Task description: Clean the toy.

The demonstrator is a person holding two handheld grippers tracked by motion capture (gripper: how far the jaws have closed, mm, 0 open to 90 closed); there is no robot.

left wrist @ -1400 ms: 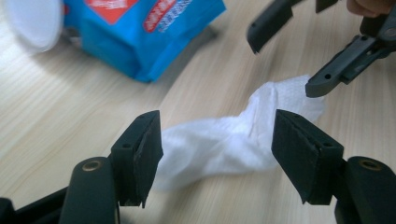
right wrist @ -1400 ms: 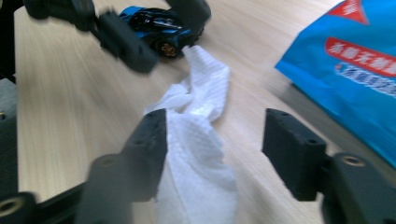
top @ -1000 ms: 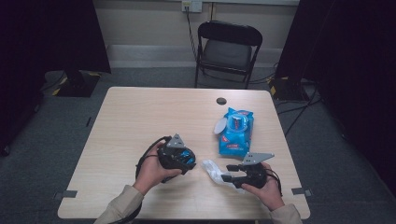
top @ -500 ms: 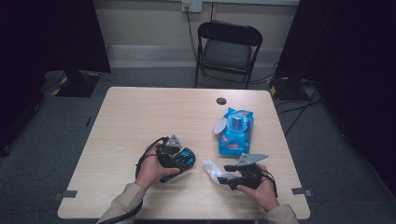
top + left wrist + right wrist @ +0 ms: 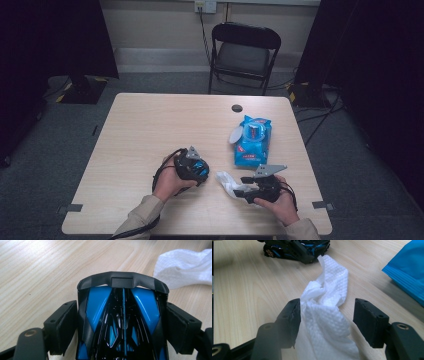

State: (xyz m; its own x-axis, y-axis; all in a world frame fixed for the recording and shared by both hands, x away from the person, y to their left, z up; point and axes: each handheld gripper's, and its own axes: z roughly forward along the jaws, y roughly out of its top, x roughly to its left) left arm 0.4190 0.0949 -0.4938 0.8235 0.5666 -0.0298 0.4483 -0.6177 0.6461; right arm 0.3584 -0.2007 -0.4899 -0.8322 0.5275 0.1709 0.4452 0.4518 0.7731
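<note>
A blue and black toy car [image 5: 122, 315] sits between the pads of my left gripper [image 5: 122, 327], which press on both of its sides. In the high view the left gripper [image 5: 199, 170] holds the car [image 5: 200, 172] low over the table's front middle. A crumpled white wipe [image 5: 327, 307] lies between the jaws of my right gripper [image 5: 329, 315], which have just been opening. The wipe brushes one pad and the other pad stands apart from it. From above, the right gripper [image 5: 241, 187] points left at the wipe [image 5: 227, 181], just right of the car.
A blue pack of wipes [image 5: 252, 142] with its lid flipped open lies on the wooden table [image 5: 150, 130], behind the right hand. A small black round spot [image 5: 237, 108] marks the table's far side. A black folding chair [image 5: 245, 50] stands beyond the table.
The left hand has sunk slightly toward the table with the car. The right hand has stayed in place over the wipe.
</note>
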